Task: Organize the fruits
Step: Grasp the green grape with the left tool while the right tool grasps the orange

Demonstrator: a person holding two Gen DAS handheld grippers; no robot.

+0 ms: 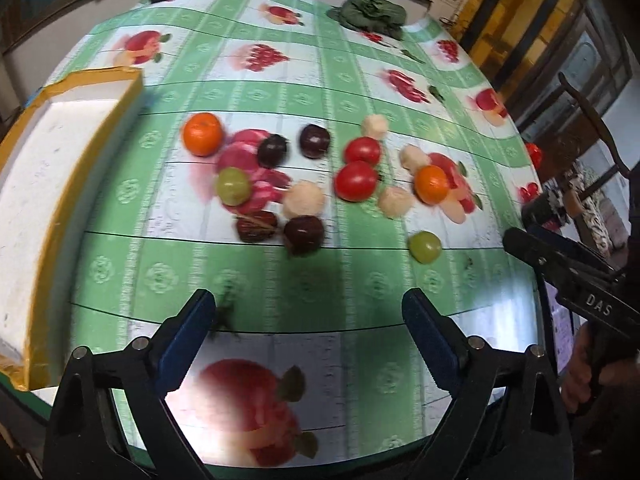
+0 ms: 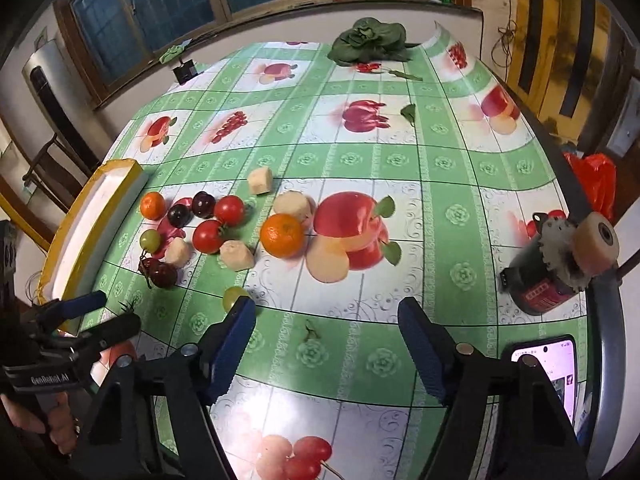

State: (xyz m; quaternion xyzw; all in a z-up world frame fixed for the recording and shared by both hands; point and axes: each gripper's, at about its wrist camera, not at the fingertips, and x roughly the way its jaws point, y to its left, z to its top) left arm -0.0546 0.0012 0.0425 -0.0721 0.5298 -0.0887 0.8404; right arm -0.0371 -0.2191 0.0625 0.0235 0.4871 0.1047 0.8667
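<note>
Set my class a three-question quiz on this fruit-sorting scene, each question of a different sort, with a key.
1. True or false: the left gripper is holding a tomato.
2. How many oranges lie on the tablecloth? A) one B) two C) four
3. Fill in: the yellow-edged tray holds ____ fruit so far, as far as its visible part shows.

Key: 1. False; its jaws stand apart with nothing between them, as do the right gripper's. 2. B; the second orange sits near the tray. 3. No.
</note>
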